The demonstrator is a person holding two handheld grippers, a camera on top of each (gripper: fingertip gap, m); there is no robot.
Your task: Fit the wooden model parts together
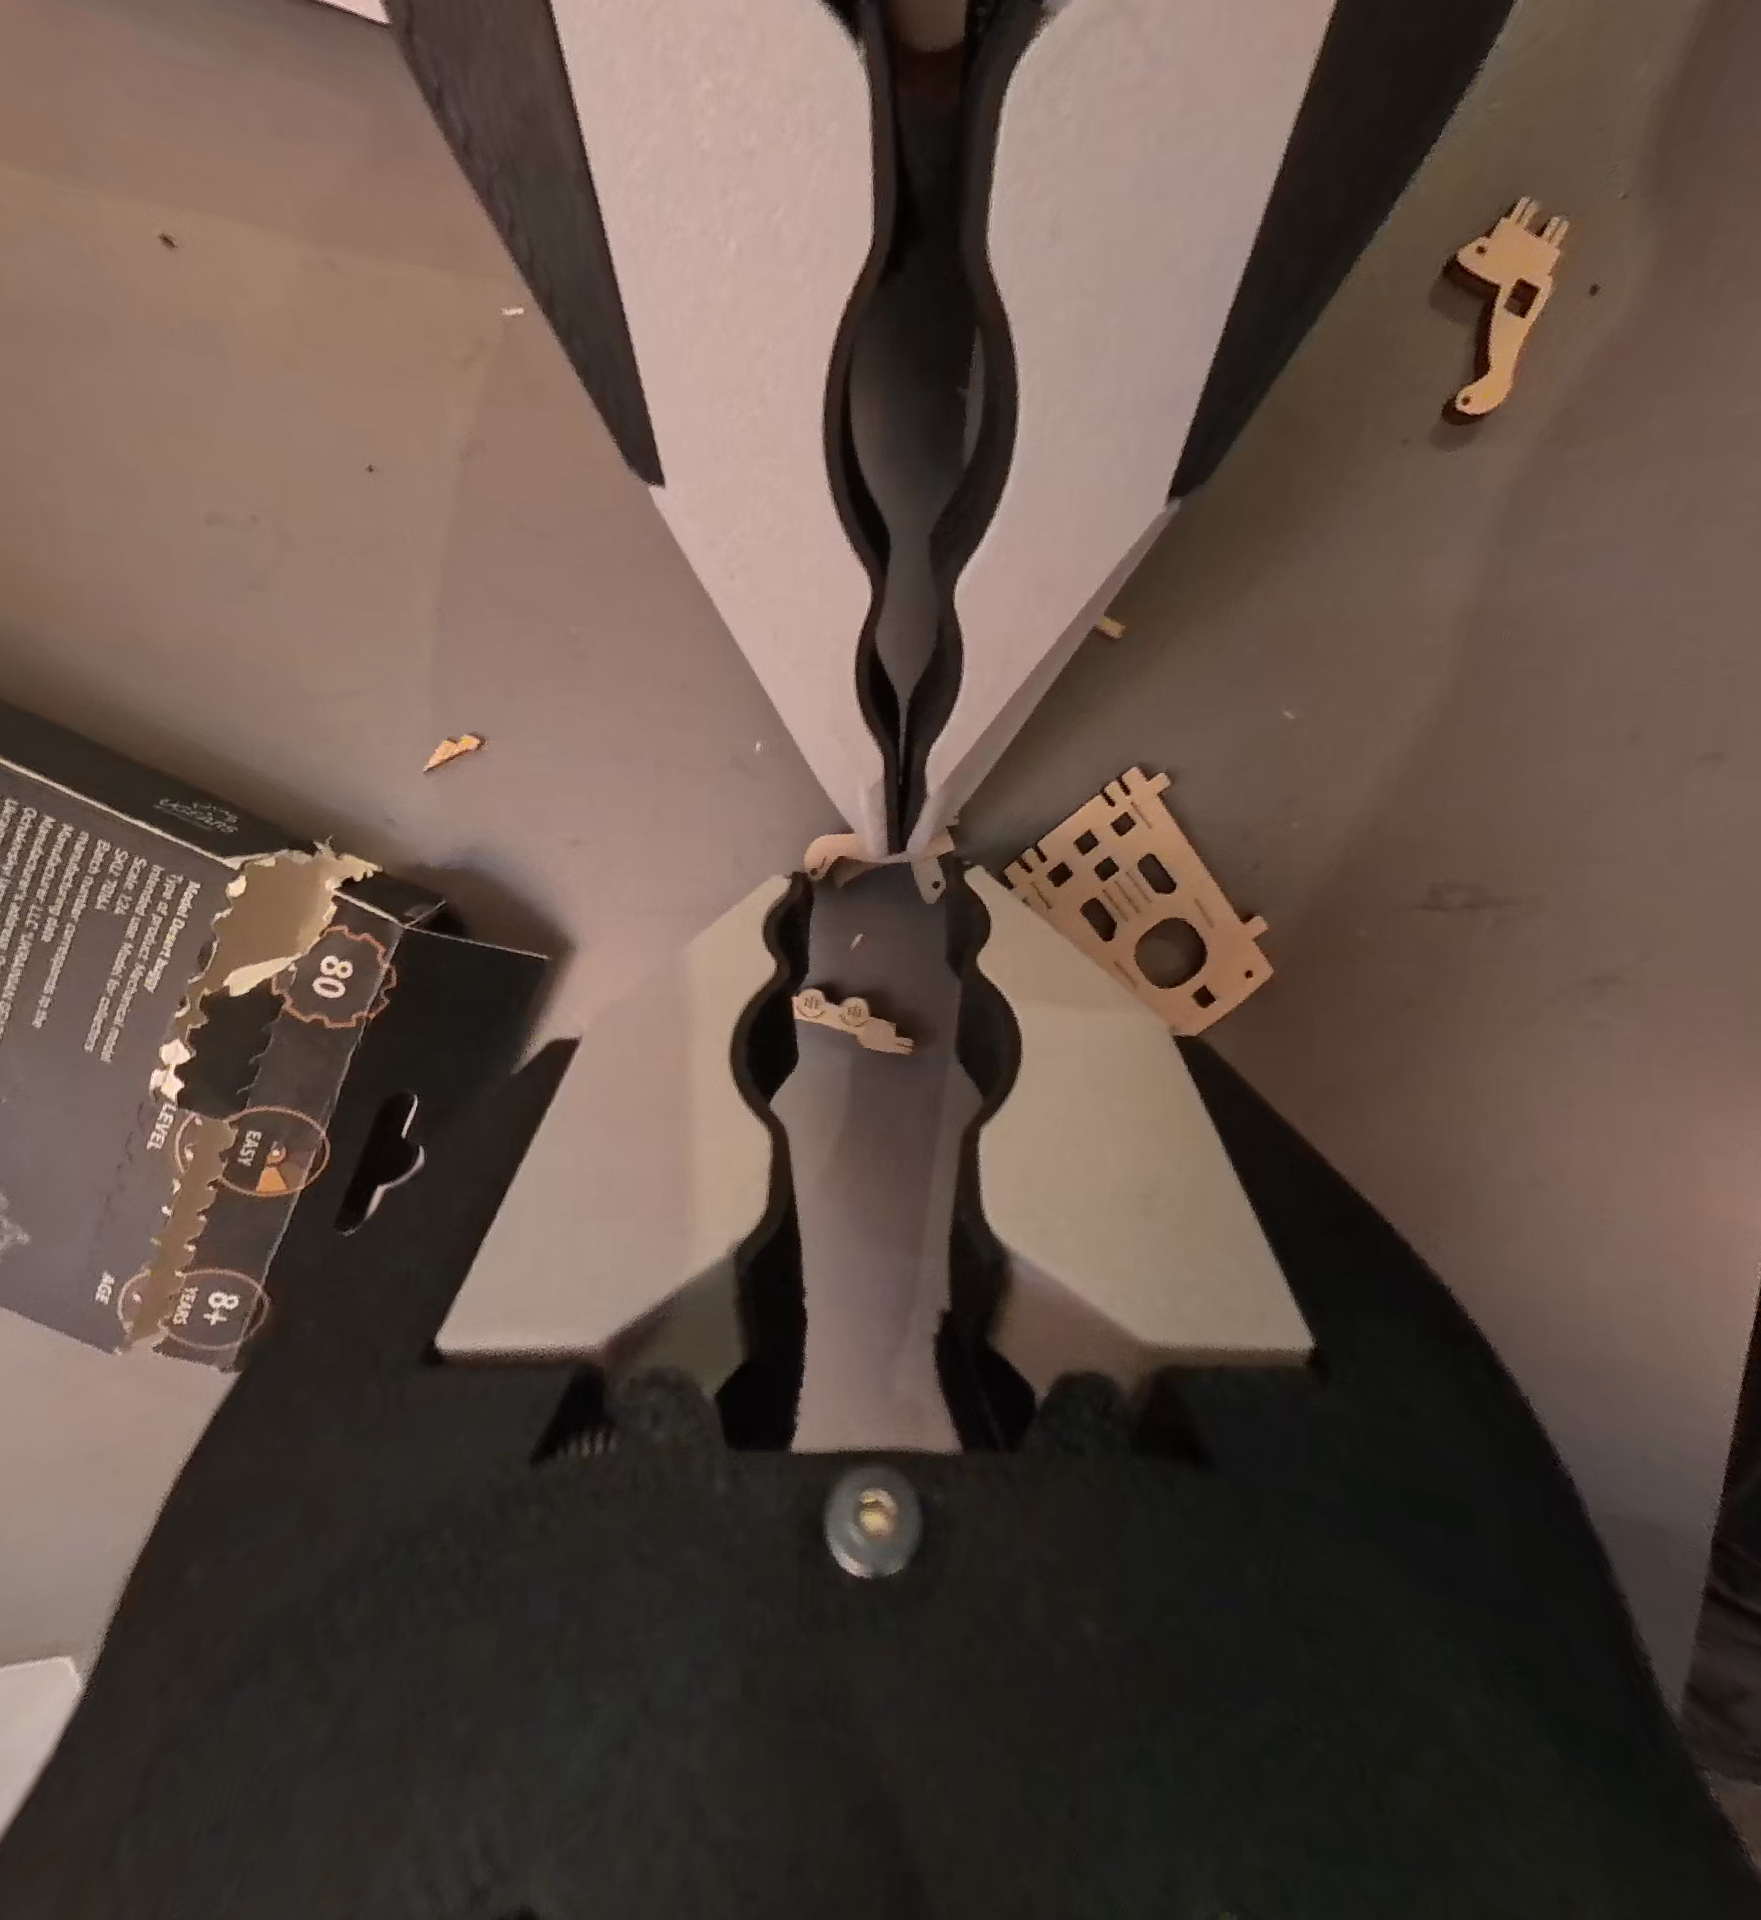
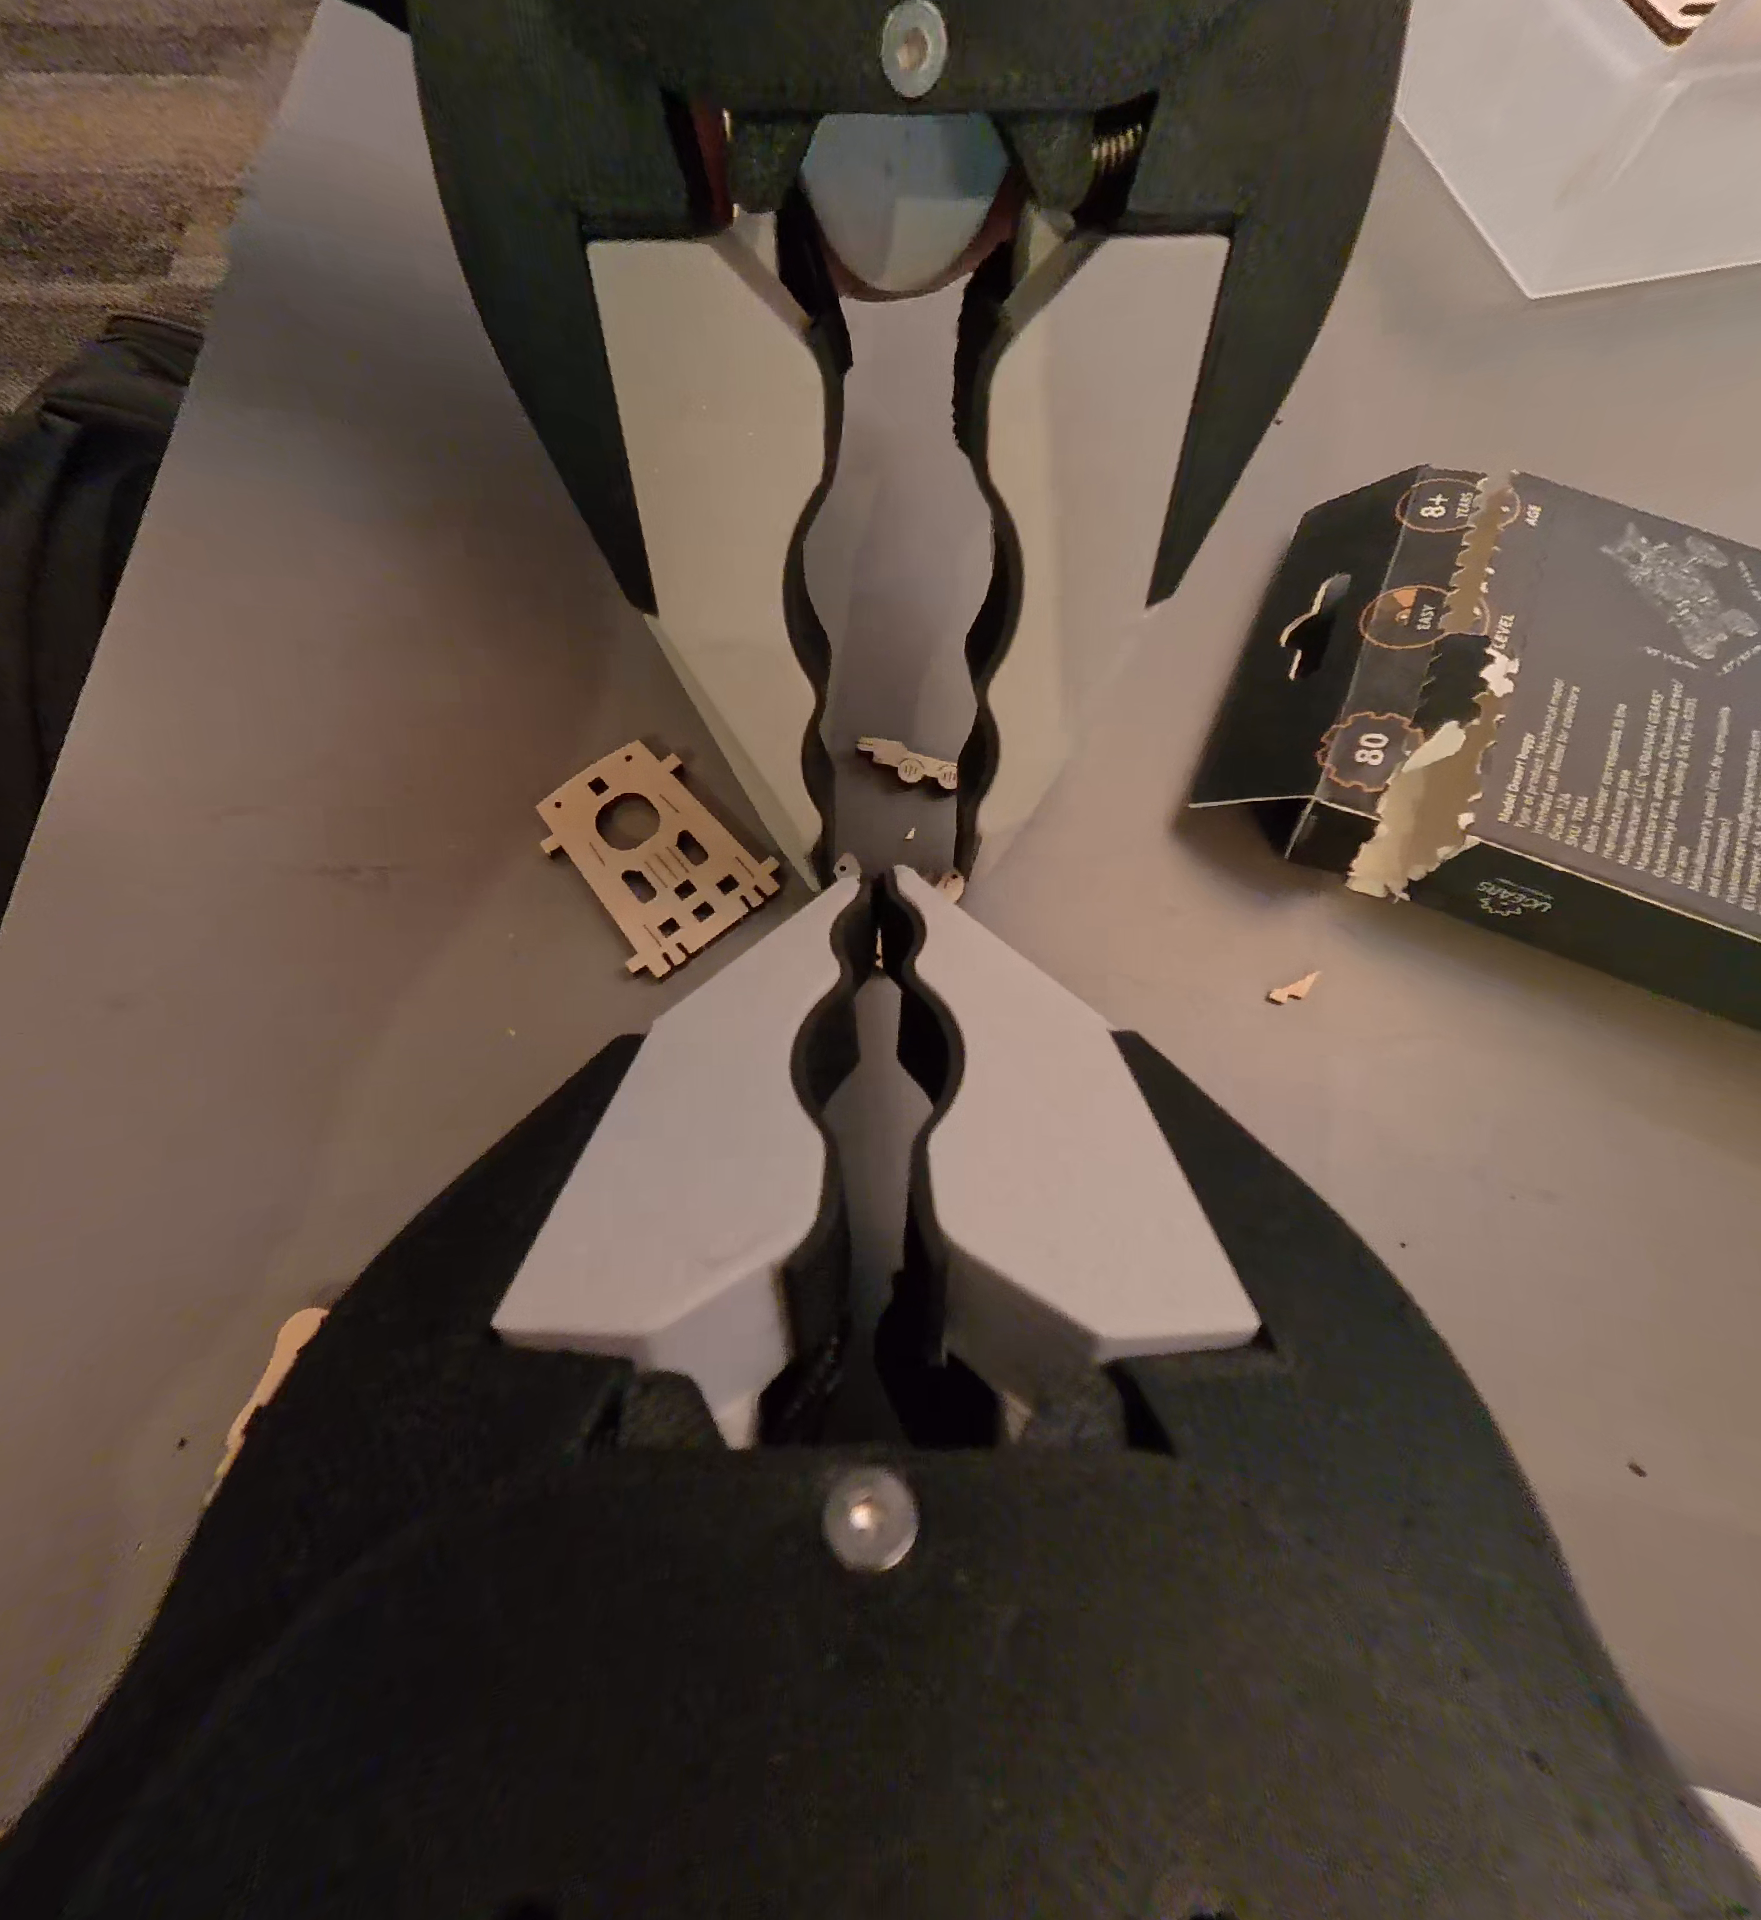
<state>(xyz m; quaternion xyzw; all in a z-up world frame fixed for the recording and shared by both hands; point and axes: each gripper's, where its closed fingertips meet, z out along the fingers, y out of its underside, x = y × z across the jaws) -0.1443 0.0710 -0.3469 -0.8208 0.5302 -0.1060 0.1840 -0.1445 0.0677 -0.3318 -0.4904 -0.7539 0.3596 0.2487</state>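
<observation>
My right gripper (image 2: 881, 896) is shut on a small thin wooden part (image 2: 949, 883), whose ends stick out on both sides of the fingertips. In the left wrist view it (image 1: 897, 831) comes in from the top, with the part (image 1: 832, 852) at its tip. My left gripper (image 1: 886, 894) is open and empty, its tips on either side of the right gripper's tips. A small wooden piece with two round knobs (image 1: 850, 1013) lies on the grey table between the left fingers; it also shows in the right wrist view (image 2: 907, 767). A flat wooden plate with cut-outs (image 1: 1141, 914) lies beside the grippers.
A torn black cardboard box (image 1: 128, 1039) lies on the grey table (image 1: 284, 468), to the right in the right wrist view (image 2: 1541, 727). Another wooden part (image 1: 1504, 301) lies farther off. A small wood chip (image 1: 452, 750) is loose. A clear plastic container (image 2: 1634, 135) stands at the back. Only a small space, under 4 cm, lies between the two pairs of fingers.
</observation>
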